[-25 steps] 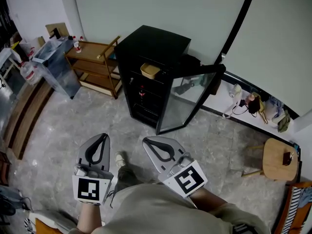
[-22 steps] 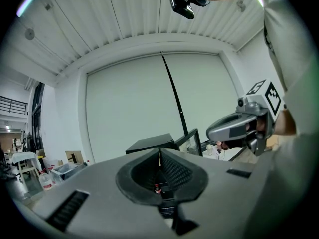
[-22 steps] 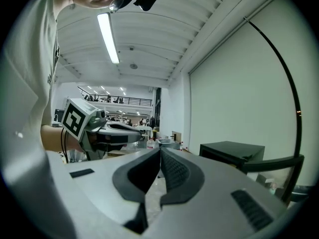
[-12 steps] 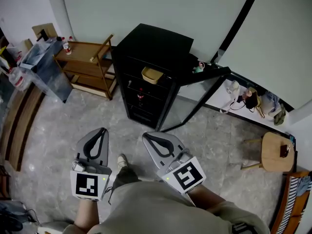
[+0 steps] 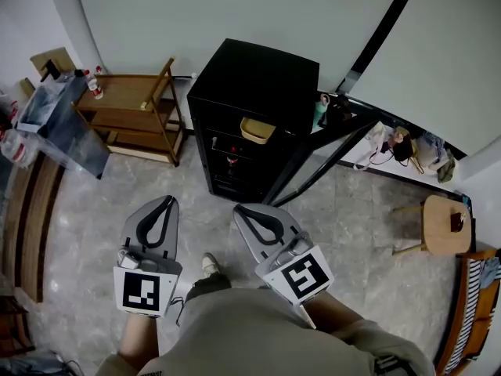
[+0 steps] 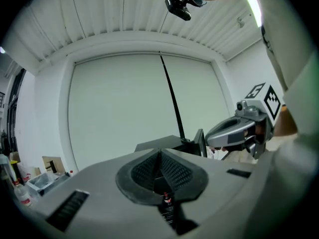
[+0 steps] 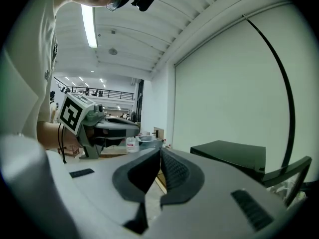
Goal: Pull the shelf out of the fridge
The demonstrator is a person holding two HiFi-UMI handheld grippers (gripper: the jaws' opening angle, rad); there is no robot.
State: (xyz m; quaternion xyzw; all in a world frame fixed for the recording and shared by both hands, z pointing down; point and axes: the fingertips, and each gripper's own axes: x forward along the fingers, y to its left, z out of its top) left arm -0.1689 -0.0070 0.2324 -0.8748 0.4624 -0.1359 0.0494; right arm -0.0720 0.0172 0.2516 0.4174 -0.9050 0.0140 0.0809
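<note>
Person has sidestepped to face the open fridge (image 5: 258, 77) squarely — L tongs (image 5: 165, 200) & R tongs (image 5: 239, 209) both clenched, empty; shelf (image 5: 233, 142) inside, straight ahead, well apart, R tongs nearer.

One black fridge (image 5: 258, 81) with one open door (image 5: 317, 159). Inside the fridge: one yellow bowl (image 5: 257, 130), one dark bottle (image 5: 232, 161). Left of the fridge: one wooden trolley (image 5: 125, 100). Right: one round wooden stool (image 5: 443, 224). In front: two grippers, left gripper (image 5: 160, 202) and right gripper (image 5: 243, 210).
</note>
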